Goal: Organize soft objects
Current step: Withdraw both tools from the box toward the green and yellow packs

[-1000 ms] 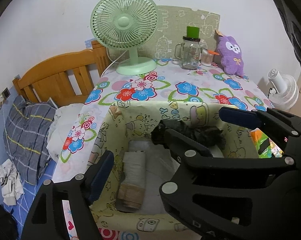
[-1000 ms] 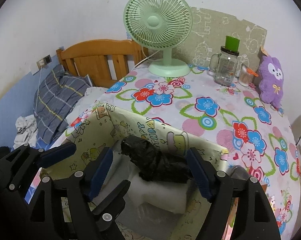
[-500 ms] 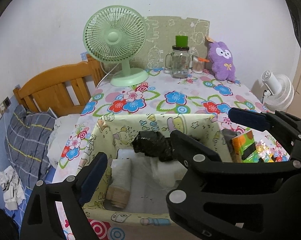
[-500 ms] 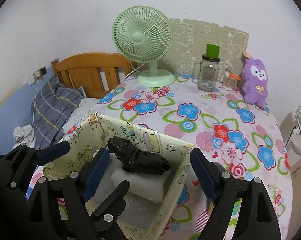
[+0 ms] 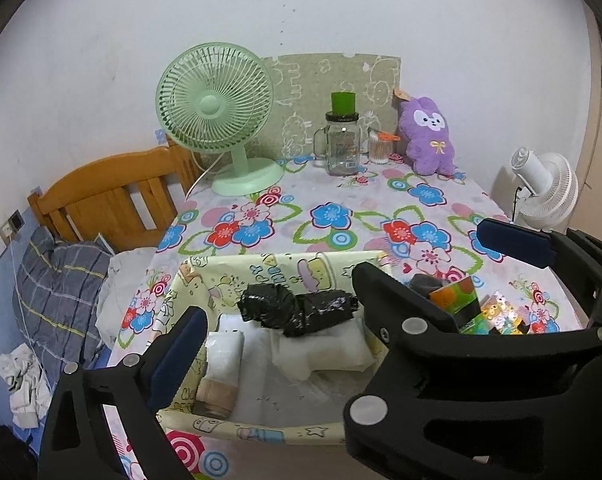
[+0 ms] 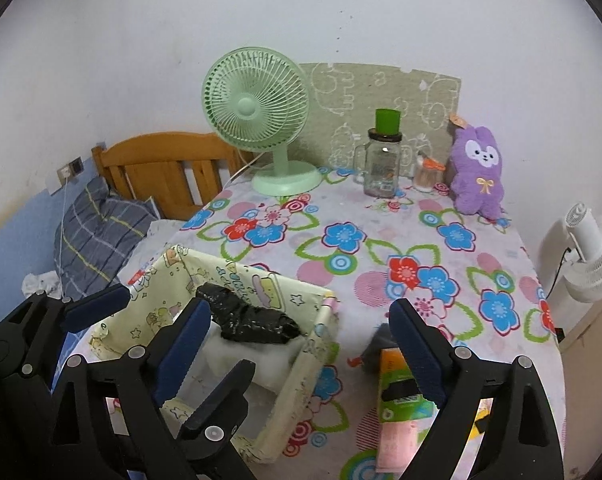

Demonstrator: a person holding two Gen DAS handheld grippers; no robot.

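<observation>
Black bundle (image 5: 297,314) sits in the fabric bin (image 5: 277,270) on my white padding (image 5: 325,354); both hand-held grippers, left (image 5: 339,286) and right (image 6: 297,340), opening, empty. Purple plush (image 6: 477,170) possibly left.

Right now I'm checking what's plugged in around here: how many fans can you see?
2. The green desk fan stands at the table's far left, by the wooden headboard. The white fan sits off the table's right edge, lower down. Others could be out of view.
</observation>
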